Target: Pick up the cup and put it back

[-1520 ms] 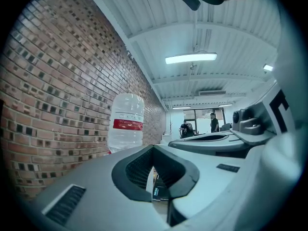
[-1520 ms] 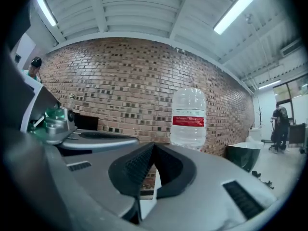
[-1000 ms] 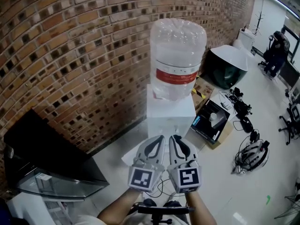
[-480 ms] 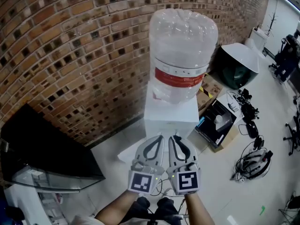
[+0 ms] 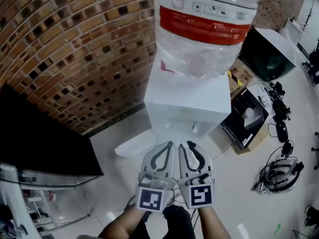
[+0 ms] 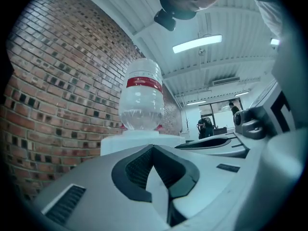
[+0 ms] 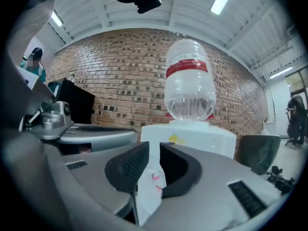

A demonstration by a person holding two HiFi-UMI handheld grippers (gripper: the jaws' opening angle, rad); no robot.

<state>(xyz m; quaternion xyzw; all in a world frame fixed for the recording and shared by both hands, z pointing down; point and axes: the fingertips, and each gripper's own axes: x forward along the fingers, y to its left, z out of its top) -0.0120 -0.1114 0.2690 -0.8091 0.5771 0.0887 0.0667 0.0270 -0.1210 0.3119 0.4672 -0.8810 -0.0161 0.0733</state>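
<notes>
A flattened white paper cup (image 7: pixel 150 184) with a little red print stands between the jaws of my right gripper (image 7: pixel 154 149). Those jaws are opening, and their pads still touch the cup's sides. My left gripper (image 6: pixel 153 150) is shut with nothing in it. In the head view the left gripper (image 5: pixel 168 145) and the right gripper (image 5: pixel 183 145) are held side by side. Both point at the white water dispenser (image 5: pixel 189 101) just ahead, which carries a big clear bottle (image 5: pixel 204 29) with a red band. I cannot make out the cup in the head view.
A brick wall (image 5: pixel 75 44) runs behind the dispenser. A black screen (image 5: pixel 40 138) and a glass shelf (image 5: pixel 45 183) stand at the left. On the right are a dark softbox (image 5: pixel 269 54), an open box (image 5: pixel 246 118), and cables with a helmet (image 5: pixel 279 173).
The view has closed in on the dispenser, so the bottle now fills the top of the frame. Both grippers have stayed together, low in the middle.
</notes>
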